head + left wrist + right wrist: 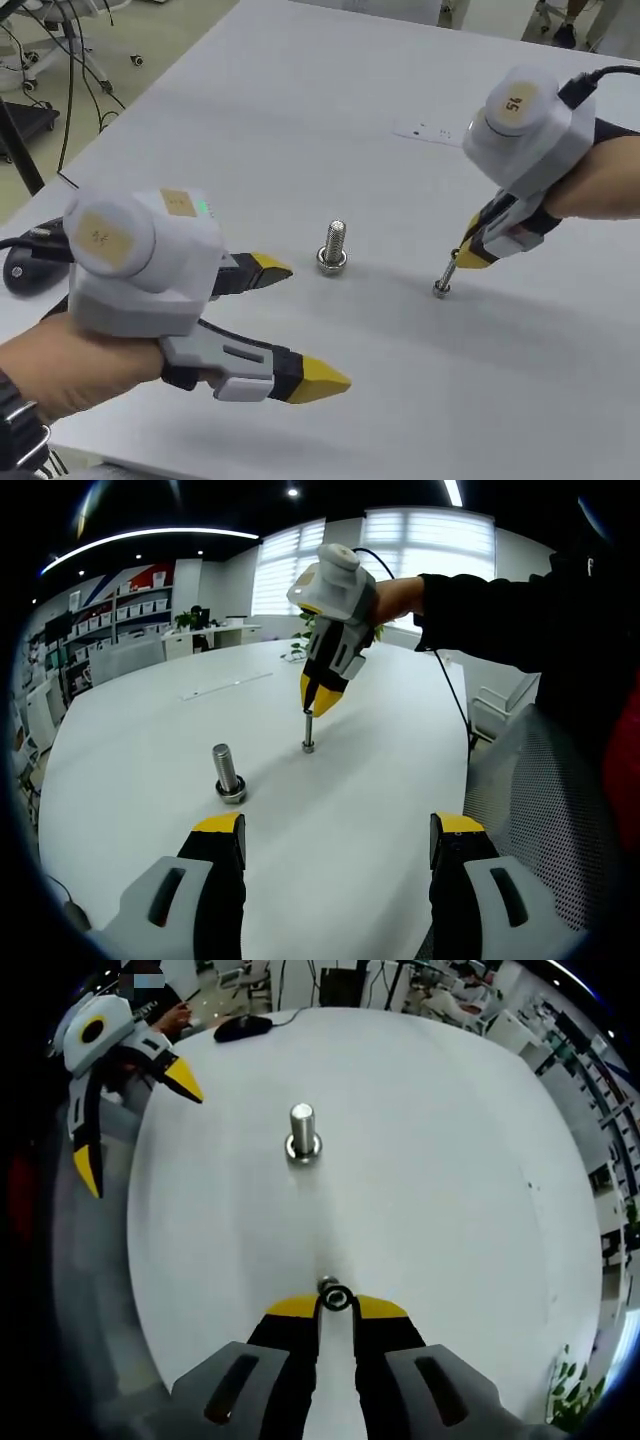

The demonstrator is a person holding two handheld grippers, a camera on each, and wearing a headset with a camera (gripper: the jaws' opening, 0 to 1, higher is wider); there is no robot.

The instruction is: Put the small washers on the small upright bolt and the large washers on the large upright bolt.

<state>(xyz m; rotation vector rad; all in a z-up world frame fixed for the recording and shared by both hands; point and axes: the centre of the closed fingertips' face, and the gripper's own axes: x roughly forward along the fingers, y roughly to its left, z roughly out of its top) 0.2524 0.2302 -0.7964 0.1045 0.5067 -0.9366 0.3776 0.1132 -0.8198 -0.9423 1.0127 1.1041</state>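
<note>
My left gripper [303, 323] holds its jaws wide apart, empty, above the white desk [300, 120]. My right gripper [468, 256] pinches a small silver washer [337, 1298] atop the thin upright steel bolt [443, 278], near the thick steel bolt [334, 246].

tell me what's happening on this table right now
A person works at a white table with a gripper in each hand. The right gripper is closed on what looks like a small washer, right at the top of the small bolt. The left gripper hangs open, holding nothing. The large bolt stands upright between the two.
</note>
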